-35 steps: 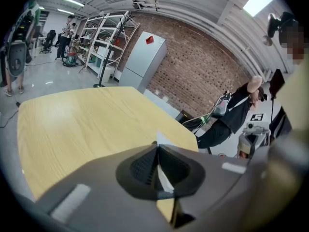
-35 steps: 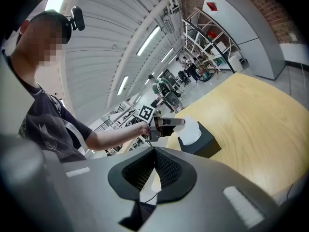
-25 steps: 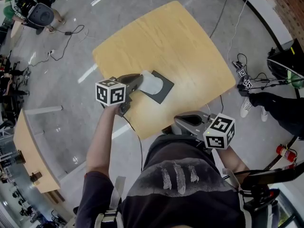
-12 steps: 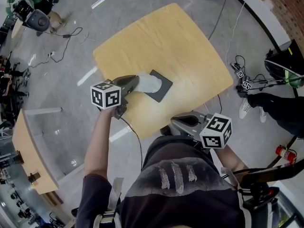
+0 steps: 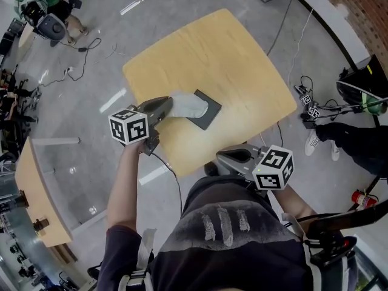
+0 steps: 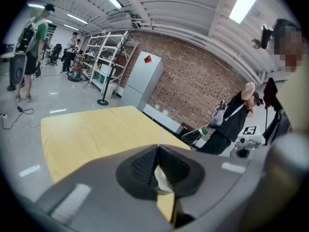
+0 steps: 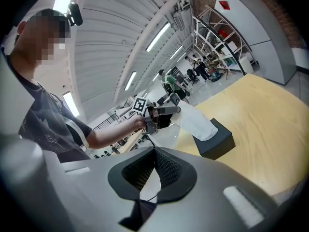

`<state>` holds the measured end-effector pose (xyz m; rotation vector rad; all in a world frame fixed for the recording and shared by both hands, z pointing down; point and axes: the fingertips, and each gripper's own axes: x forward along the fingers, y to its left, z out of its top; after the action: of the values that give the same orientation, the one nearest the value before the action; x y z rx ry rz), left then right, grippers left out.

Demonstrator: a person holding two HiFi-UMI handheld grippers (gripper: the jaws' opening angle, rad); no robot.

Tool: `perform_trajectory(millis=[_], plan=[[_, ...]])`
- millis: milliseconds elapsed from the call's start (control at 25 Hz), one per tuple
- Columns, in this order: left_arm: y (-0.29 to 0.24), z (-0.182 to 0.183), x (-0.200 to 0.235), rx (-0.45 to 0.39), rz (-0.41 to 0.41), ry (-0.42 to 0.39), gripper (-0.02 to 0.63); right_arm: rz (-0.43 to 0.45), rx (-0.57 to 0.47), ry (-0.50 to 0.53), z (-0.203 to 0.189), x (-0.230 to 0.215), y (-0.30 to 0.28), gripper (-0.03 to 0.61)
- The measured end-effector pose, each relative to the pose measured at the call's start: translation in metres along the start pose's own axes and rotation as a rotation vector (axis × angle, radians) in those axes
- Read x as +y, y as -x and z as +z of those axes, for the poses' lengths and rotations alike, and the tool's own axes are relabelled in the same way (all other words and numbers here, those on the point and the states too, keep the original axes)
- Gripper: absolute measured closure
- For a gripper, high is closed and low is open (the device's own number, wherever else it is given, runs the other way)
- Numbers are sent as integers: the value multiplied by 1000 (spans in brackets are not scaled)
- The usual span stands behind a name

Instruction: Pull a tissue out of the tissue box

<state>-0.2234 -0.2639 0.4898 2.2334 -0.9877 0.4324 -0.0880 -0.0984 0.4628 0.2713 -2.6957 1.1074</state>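
The left gripper (image 5: 165,107) has risen and drawn back, its jaws pinching the tissue (image 5: 187,105) that stretches from the dark tissue box (image 5: 209,115) on the tabletop (image 5: 230,59). The right gripper (image 5: 223,157) hovers near the tabletop's edge, jaws apparently pressed together on nothing.

A white tissue (image 5: 187,105) stretches partway out of a flat black tissue box (image 5: 207,113), which lies near the edge of a wooden table (image 5: 230,59).

The tissue (image 5: 187,104) is white, the tissue box (image 5: 210,116) black, the table (image 5: 230,53) yellow
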Motion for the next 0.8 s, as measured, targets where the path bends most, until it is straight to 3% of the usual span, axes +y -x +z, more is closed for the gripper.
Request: perform_trajectory(millis=[600,800], plan=[[52,3,-12,-154,5,71,607,13,17,53,-8,21,-8,580],[65,2,-31,-175,-71,66,607,-21,10,59,-16,41,-18,580]])
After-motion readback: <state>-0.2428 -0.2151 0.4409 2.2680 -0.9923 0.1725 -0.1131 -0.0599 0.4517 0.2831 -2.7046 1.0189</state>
